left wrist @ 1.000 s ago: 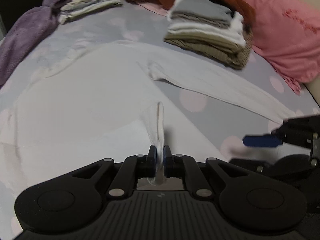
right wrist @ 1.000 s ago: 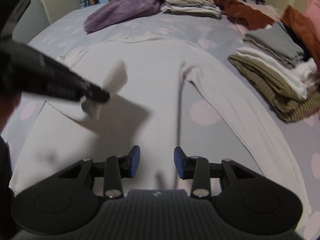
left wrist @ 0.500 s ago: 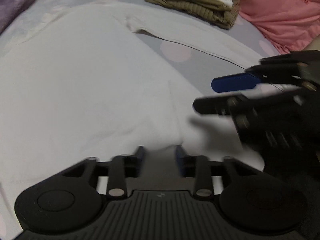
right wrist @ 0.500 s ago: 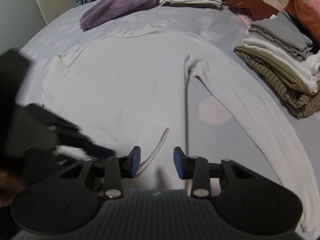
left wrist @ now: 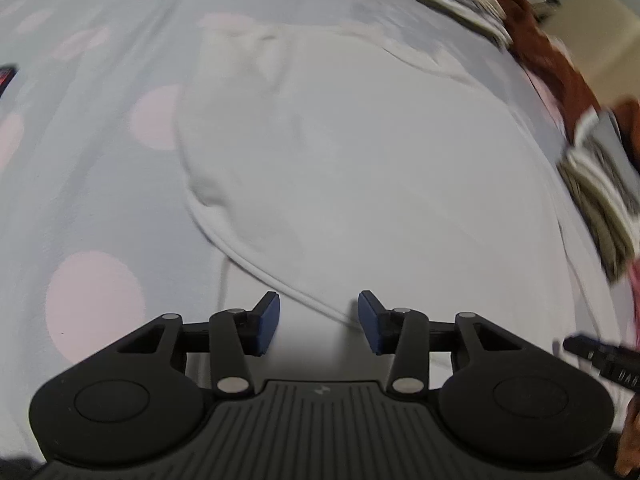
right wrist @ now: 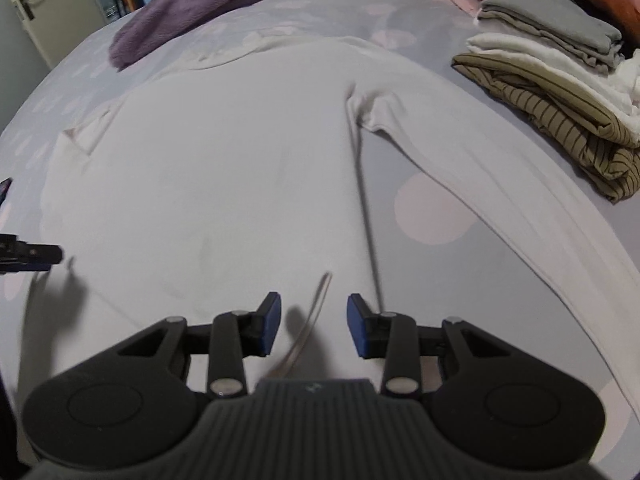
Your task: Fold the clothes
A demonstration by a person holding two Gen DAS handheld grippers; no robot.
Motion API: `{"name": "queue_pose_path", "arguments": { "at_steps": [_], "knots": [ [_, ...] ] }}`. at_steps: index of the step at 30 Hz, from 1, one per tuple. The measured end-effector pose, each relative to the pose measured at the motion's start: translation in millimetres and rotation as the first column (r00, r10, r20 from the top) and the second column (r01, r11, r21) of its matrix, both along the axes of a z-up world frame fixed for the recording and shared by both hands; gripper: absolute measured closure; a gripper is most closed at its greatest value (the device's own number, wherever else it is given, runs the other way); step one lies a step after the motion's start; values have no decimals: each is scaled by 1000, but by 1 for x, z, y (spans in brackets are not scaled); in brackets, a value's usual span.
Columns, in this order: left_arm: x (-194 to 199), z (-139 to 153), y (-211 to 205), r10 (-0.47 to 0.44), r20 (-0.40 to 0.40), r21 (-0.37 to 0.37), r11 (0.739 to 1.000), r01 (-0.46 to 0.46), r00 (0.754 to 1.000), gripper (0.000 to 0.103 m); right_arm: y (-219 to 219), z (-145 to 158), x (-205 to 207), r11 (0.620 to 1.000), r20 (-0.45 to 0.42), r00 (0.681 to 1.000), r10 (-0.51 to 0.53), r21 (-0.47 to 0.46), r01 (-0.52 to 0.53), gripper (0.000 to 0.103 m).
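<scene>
The bed (right wrist: 520, 280), with its grey spotted sheet, carries everything. Across its middle the white long-sleeved top (right wrist: 240, 168) lies flat, one sleeve (right wrist: 500, 184) stretched out toward the right, the left side folded in on itself.

Risk one: the stack of folded clothes (right wrist: 552, 80) sits near that sleeve. In my judgement, a wide sweep of the sleeve could catch the stack and topple it.

Risk two: the hem (left wrist: 280, 284) forms a thin raised ridge. My left gripper (left wrist: 319, 322) hangs over it, its jaws closing, the ridge between them but not pinched. A shallow bite could take one layer only, and the fold would drag crooked.

Risk three: my right gripper (right wrist: 312, 328) stands spread above a small fabric loop (right wrist: 316, 300) at the lower edge, holding nothing. If both grippers lift unevenly, I expect the body to wrinkle.

The left view is blurred; I cannot confirm fine edges there.
</scene>
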State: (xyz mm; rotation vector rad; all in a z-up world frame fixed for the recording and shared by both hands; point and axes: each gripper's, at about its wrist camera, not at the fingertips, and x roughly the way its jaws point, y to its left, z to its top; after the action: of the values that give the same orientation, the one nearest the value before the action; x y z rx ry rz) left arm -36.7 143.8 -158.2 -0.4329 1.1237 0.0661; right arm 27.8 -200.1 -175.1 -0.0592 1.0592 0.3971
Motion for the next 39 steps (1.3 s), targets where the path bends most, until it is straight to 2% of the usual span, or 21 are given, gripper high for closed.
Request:
{"name": "queue_pose_path", "arguments": {
  "at_steps": [4, 5, 7, 8, 10, 14, 15, 19, 23, 33, 36, 39],
  "knots": [
    [2, 2, -4, 7, 12, 22, 1000, -7, 1000, 63, 7, -8, 10, 1000, 15, 1000, -5, 9, 5, 65],
    [3, 2, -6, 2, 15, 31, 1000, -3, 1000, 63, 9, -9, 11, 1000, 14, 1000, -1, -6, 1, 68],
    [4, 3, -6, 10, 12, 33, 999, -10, 1000, 63, 13, -13, 14, 999, 10, 1000, 9, -36, -8, 84],
    [3, 2, -5, 20, 11, 31, 999, -20, 1000, 63, 14, -14, 15, 999, 9, 1000, 13, -43, -12, 86],
    [2, 2, -2, 46, 18, 21, 999, -46, 999, 63, 9, -8, 15, 1000, 6, 1000, 13, -14, -13, 92],
    [-1, 5, 10, 69, 33, 19, 997, -70, 997, 63, -9, 13, 11, 998, 1, 1000, -18, 66, 18, 94],
    [0, 6, 12, 74, 37, 19, 997, -75, 997, 63, -13, 19, 10, 996, 0, 1000, -21, 81, 21, 99],
    [8, 2, 17, 86, 29, 18, 996, -87, 996, 63, -24, 37, 3, 995, 7, 1000, -24, 98, 23, 99],
    [13, -2, 20, 91, 19, 16, 996, -91, 996, 63, -33, 38, 1, 999, 15, 999, -30, 43, 29, 99],
    [13, -2, 11, 68, 19, 12, 998, -68, 998, 63, -65, 38, -8, 998, -59, 996, -69, 3, 69, 99],
    [14, -1, 5, 45, 22, 5, 999, -45, 999, 63, -74, 42, -15, 997, -104, 992, -70, 25, 72, 99],
    [16, -2, 1, 44, 40, 0, 999, -44, 998, 63, -80, 50, -22, 997, -112, 992, -64, 34, 68, 99]
  ]
}}
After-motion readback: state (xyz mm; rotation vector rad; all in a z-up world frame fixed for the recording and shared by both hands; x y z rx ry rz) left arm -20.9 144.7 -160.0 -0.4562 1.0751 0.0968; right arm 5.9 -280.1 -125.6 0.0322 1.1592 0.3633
